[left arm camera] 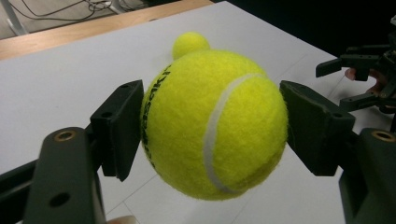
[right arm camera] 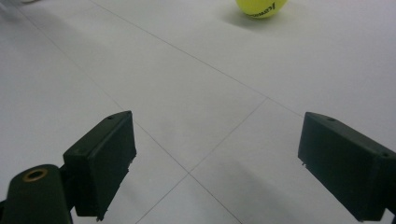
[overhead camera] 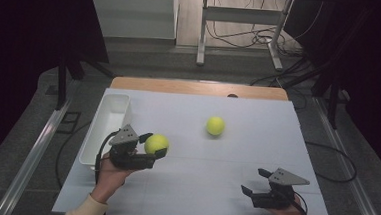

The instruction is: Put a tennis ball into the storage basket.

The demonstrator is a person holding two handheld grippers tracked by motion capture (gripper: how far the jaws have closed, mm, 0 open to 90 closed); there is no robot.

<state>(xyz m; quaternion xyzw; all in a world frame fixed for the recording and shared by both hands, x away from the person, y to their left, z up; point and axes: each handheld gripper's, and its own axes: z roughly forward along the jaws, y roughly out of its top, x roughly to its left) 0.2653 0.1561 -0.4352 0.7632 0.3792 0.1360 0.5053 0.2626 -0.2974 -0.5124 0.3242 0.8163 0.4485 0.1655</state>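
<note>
While the tennis ball (left arm camera: 215, 123) sits clamped between the pads of our left gripper (overhead camera: 151, 151), lifted off the white table (overhead camera: 256, 141), we judge the carry step to be under way. The white bin (overhead camera: 108, 120) lies just beyond and to the left of that gripper, so next we swing the ball over it and release. Our right gripper (overhead camera: 256, 180) rests wide and empty, with the second ball (overhead camera: 215, 125) well ahead of it.

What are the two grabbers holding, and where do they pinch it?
The left gripper holds a tennis ball, its pads pinching the ball's two opposite sides. The right gripper holds nothing; its jaws stand open over the table.
</note>
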